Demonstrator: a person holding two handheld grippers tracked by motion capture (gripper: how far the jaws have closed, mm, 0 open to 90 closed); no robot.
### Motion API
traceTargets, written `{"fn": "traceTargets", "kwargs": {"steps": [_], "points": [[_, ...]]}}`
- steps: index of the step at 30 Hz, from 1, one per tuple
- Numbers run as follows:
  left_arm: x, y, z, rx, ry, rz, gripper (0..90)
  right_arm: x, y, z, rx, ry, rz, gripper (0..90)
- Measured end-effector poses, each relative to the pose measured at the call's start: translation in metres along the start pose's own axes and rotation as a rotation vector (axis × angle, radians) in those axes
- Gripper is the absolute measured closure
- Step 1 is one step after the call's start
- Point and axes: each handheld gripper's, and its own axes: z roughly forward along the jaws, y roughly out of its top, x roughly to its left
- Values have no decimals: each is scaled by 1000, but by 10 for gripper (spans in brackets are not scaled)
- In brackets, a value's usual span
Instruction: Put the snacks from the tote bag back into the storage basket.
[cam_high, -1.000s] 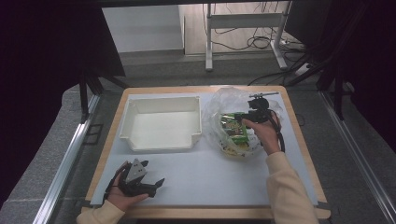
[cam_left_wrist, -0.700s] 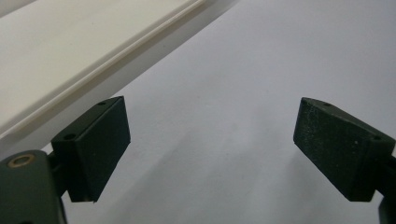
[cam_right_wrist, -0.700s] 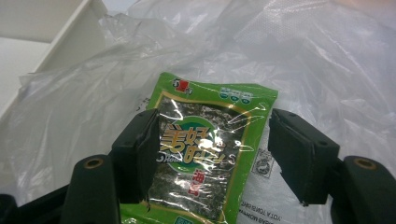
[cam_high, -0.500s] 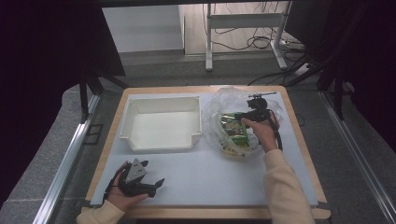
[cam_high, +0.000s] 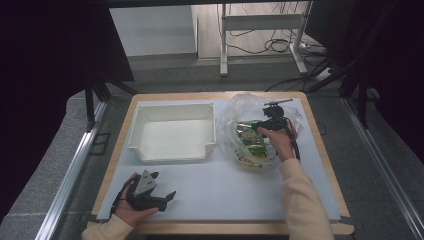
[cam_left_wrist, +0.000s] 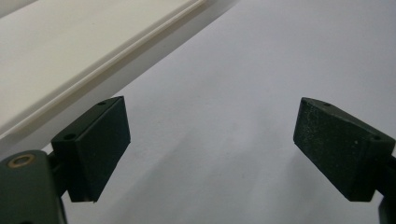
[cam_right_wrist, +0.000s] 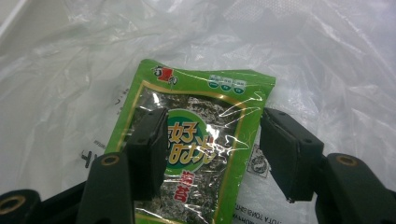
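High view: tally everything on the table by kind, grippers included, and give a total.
White tray: 1
Clear plastic bag: 1
Green snack packets in the bag: at least 1, the green packet; any more are too small to tell
Grippers: 2, left gripper and right gripper
Total: at least 5

Worktop (cam_high: 220, 195): tray (cam_high: 172, 132) at left; plastic bag (cam_high: 240, 112) just right of it, snack packet (cam_high: 251, 139) on the bag.

Grey floor (cam_high: 60, 165) around the table, white metal frame (cam_high: 260, 22) behind, cables (cam_high: 280, 46) trailing — dark curtains (cam_high: 50, 45) either side
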Motion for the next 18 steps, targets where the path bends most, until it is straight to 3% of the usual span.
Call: {"fn": "traceTargets", "kwargs": {"steps": [18], "points": [[0,0,0,3,7,-4,111,-7,-1,14,67,-68,28,547]]}}
